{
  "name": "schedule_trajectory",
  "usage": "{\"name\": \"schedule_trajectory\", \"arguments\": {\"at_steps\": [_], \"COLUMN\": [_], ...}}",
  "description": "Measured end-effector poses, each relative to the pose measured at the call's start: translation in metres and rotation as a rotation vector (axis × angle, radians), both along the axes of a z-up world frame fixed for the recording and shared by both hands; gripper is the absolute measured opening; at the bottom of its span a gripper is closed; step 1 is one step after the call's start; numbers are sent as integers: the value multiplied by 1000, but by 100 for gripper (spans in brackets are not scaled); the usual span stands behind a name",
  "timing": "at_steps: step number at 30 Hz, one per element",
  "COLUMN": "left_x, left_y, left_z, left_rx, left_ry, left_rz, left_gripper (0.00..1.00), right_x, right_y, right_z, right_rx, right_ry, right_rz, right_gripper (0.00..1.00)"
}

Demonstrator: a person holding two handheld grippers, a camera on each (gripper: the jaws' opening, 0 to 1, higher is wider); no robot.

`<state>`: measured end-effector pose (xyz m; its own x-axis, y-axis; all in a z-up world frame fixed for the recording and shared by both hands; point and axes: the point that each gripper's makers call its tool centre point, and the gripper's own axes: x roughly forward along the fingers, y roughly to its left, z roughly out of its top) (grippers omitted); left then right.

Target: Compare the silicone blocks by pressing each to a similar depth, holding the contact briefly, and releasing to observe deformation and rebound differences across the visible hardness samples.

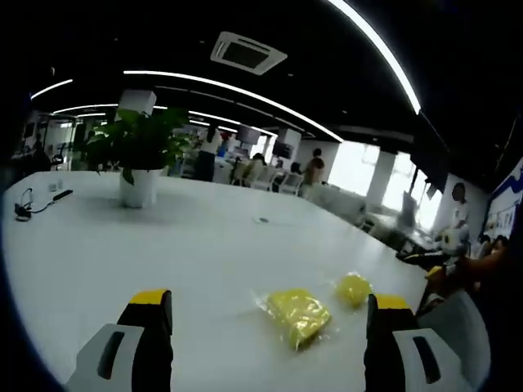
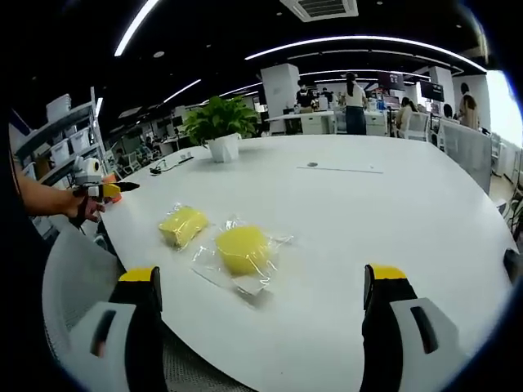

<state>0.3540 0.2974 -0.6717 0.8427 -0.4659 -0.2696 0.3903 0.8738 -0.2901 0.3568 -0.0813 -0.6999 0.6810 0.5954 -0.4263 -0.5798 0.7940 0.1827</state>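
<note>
Silicone blocks lie on the white surface (image 2: 368, 220), both yellow and each in a clear wrapper. In the right gripper view the squarish block (image 2: 182, 224) sits just beside the rounder block (image 2: 243, 248), the two near but apart, close to the surface's near edge. In the left gripper view the squarish block (image 1: 299, 314) lies nearer the camera and the rounder block (image 1: 353, 288) beyond it. The left gripper (image 1: 265, 314) has its fingers spread wide, grasping nothing, above the surface. The right gripper (image 2: 263, 286) likewise has its fingers released, with both blocks ahead of it. A potted plant (image 2: 219, 126) stands well behind the blocks. A chair back (image 2: 78, 273) shows at the surface's edge.
</note>
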Motion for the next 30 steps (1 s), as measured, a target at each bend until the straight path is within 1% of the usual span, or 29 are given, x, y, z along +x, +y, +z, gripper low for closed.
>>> {"name": "schedule_trajectory", "arguments": {"at_steps": [7,9,14,16,19,22,24,25,27,28,29,30], "left_x": [-1,-2,-3,-4,-5,-3,-1,-1,-2,-2,-1,0], "left_y": [2,1,0,0,-2,-5,-6,-7,-11,-12,-13,-15], "left_z": [0,0,2,1,2,7,11,13,12,10,8,6], "left_rx": [-21,-22,-20,-5,-6,-7,-33,-40,-20,9,27,30], "left_ry": [4,9,5,11,16,-2,-15,-24,-23,-19,-12,-2], "left_rz": [16,15,16,25,25,19,28,26,9,-4,-16,-30], "left_gripper": [100,100,100,100,100,100,100,100,100,100,100,100], "right_x": [-2,-2,-4,-4,-2,-4,-6,-6,-2,0,0,0], "right_y": [0,-1,-2,-2,-2,-1,3,5,5,4,3,3], "right_z": [-1,-1,-3,-4,-5,-9,-12,-10,-5,-2,-2,-3], "right_rx": [-4,11,19,17,28,36,25,21,27,45,54,69], "right_ry": [5,11,13,11,8,18,35,31,7,-4,-4,5], "right_rz": [-1,-12,-18,-14,-23,-30,-16,-12,-15,-28,-34,-44], "right_gripper": [97,97,97,97,97,97,97,96,97,96,97,97]}}
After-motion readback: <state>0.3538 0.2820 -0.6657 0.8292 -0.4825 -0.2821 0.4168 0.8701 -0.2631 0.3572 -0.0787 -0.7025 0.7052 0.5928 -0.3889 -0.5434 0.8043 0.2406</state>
